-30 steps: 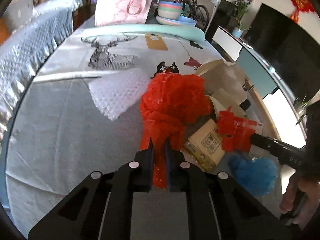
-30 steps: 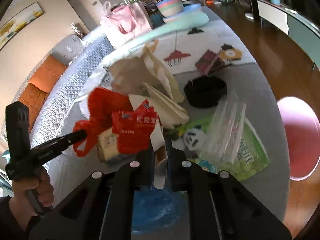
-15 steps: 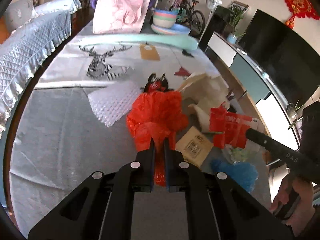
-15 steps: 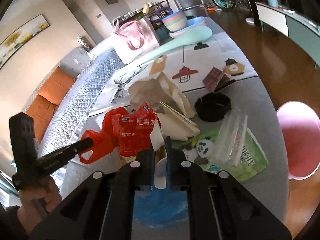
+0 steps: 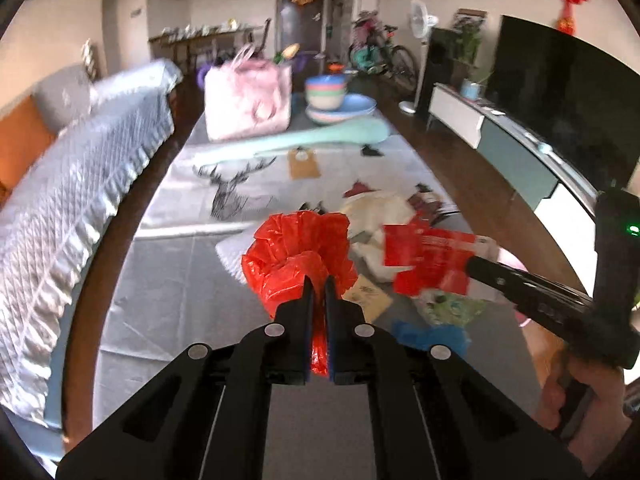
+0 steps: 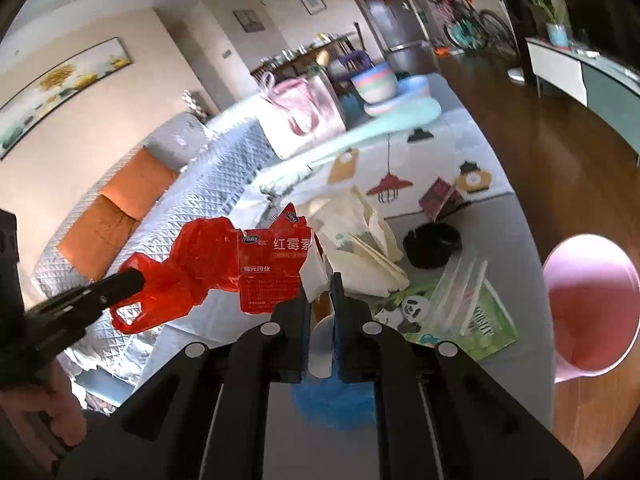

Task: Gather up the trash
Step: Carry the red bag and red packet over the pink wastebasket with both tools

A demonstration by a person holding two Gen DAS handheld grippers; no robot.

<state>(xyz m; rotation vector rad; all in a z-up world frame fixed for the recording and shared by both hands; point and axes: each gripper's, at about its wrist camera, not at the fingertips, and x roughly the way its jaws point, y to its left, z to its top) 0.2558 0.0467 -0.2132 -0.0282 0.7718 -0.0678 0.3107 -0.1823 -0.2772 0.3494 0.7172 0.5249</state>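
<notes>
The left gripper point(image 5: 316, 282) has its fingers pinched tight on a red plastic bag point(image 5: 298, 258). The bag hangs in the air above the worktop point(image 5: 168, 288), and its top looks bunched up, so I cannot see inside it.

The right gripper point(image 6: 320, 280) has its fingers close together on a torn red packet point(image 6: 272, 268) with white paper on it. The packet is up in the air too, just beside the red bag.

On the worktop under them lie more bits of trash: a cream paper bag point(image 6: 360, 240), a green wrapper with a panda point(image 6: 448, 316), a clear plastic wrapper point(image 6: 460, 284) on top of it, and something blue and fluffy point(image 6: 336, 404) near the front.

The right view shows a black round dish point(image 6: 432, 242) and a pink bin point(image 6: 588, 312) next to the worktop, and I cannot tell what is in either. The left view shows a brown card box point(image 5: 366, 298) lying flat.

At the far end sit a pink handbag point(image 5: 248, 100) and a stack of bowls point(image 5: 326, 94).
</notes>
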